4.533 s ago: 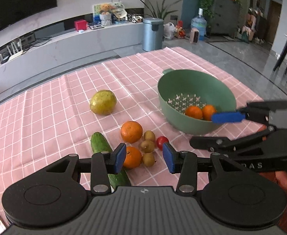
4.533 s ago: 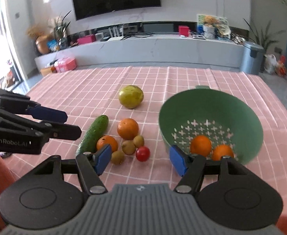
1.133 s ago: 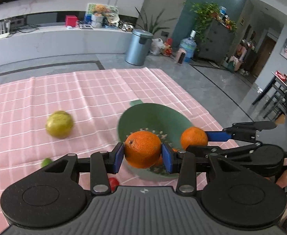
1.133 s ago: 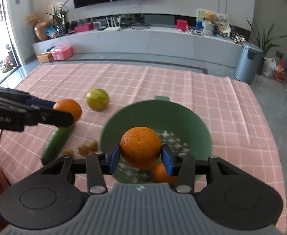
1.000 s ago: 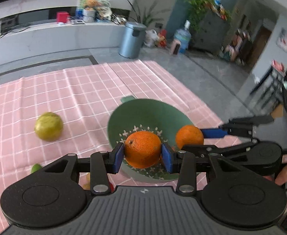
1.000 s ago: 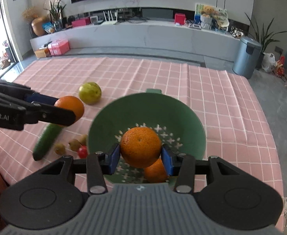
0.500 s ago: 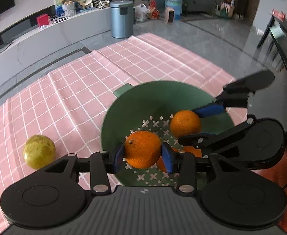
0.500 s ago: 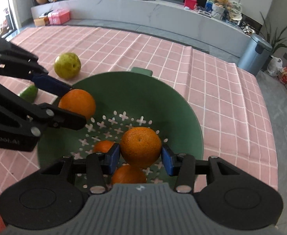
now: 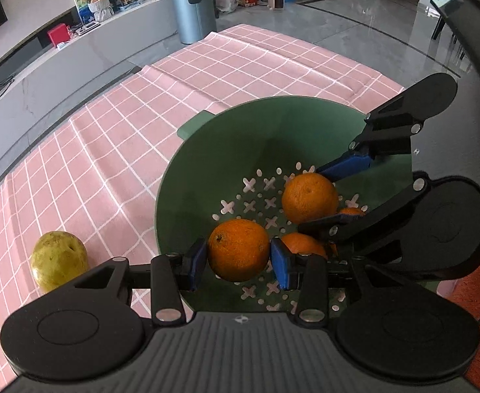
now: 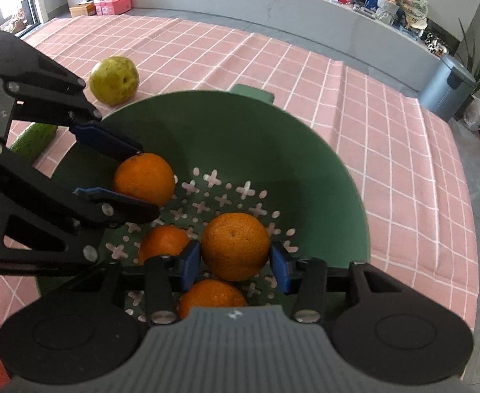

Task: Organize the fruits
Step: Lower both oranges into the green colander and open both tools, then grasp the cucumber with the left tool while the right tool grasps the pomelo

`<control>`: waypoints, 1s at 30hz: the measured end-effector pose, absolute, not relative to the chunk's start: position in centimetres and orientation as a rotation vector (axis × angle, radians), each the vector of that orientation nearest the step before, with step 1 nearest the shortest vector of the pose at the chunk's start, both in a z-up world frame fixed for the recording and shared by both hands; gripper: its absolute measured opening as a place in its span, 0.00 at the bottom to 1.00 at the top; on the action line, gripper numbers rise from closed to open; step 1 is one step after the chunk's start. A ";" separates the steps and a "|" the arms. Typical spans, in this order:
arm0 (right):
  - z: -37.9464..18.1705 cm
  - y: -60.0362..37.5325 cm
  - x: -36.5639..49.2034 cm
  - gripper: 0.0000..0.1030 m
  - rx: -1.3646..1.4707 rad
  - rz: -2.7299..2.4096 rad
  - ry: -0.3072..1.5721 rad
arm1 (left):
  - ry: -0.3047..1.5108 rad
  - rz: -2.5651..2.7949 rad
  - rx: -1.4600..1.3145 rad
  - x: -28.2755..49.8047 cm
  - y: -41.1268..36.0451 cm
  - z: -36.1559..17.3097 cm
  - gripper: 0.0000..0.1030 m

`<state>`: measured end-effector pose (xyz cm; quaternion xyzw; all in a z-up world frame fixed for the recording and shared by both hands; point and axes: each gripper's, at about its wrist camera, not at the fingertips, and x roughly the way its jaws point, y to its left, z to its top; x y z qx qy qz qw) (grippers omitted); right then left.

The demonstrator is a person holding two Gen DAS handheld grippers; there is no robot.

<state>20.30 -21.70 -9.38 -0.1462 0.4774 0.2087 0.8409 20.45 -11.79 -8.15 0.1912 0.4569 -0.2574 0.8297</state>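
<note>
Left gripper (image 9: pixel 238 260) pinching orange (image 9: pixel 238 250), right gripper (image 10: pixel 235 262) pinching second orange (image 10: pixel 235 245); both hanging lower-centre inside green colander (image 9: pixel 207 170); risk: grippers crowding, colliding on release; dropped fruit bouncing off oranges underneath.

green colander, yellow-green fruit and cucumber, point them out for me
green colander (image 10: pixel 321 177), right wrist view, bare inner wall on the right
yellow-green fruit (image 10: pixel 114 80), right wrist view, middle of its skin
cucumber (image 10: pixel 33 139), right wrist view, the end showing beside the colander

Left claw (image 9: pixel 238 259) and right claw (image 10: pixel 235 260), both angled steeply downward, each gripping something.
</note>
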 end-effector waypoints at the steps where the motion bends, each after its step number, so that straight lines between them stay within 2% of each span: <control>1: -9.4 -21.7 20.2 0.42 -0.312 0.440 1.007 | 0.970 -0.546 0.406 20.4 -11.8 -8.1 0.47; 5: -9.1 -21.5 20.1 0.44 -0.335 0.419 1.000 | 0.971 -0.535 0.422 20.4 -12.0 -8.1 0.50; 7: -8.8 -21.6 19.8 0.50 -0.350 0.402 0.991 | 0.973 -0.527 0.422 20.4 -12.0 -8.0 0.52; 11: -7.5 -21.9 19.1 0.54 -0.349 0.373 0.960 | 0.922 -0.518 0.395 19.6 -11.7 -6.7 0.58; 14: -6.2 -22.1 18.2 0.64 -0.354 0.331 0.917 | 0.888 -0.526 0.373 18.8 -11.2 -5.3 0.58; 21: -3.7 -21.8 15.5 0.65 -0.295 0.249 0.834 | 0.809 -0.469 0.345 15.9 -9.4 -1.8 0.58; 25: -2.3 -20.8 13.3 0.70 -0.244 0.248 0.778 | 0.788 -0.412 0.335 14.4 -8.0 -0.3 0.58; 30: -1.2 -18.9 10.6 0.71 -0.161 0.281 0.726 | 0.784 -0.364 0.262 12.9 -5.2 1.1 0.58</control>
